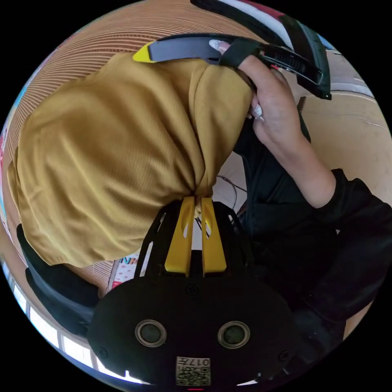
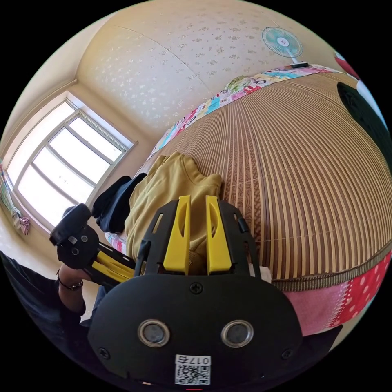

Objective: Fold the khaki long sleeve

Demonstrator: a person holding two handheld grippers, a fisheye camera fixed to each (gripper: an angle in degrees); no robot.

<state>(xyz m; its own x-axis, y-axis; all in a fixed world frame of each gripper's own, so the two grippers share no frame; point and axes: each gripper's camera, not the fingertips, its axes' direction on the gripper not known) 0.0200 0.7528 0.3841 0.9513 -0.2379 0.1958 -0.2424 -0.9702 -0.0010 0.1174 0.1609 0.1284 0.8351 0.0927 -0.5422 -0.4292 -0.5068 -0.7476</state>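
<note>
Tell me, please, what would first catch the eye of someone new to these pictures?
The khaki long sleeve, bunched on the striped mat, pinched at one edge by the left tongs. The right tongs close on its other edge, and a bright window stands behind.

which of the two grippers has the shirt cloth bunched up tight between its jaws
The left gripper: in its own view the khaki shirt gathers into tight puckers between its jaws. The right gripper shows a gap between its jaws, with cloth lying smooth behind it.
</note>
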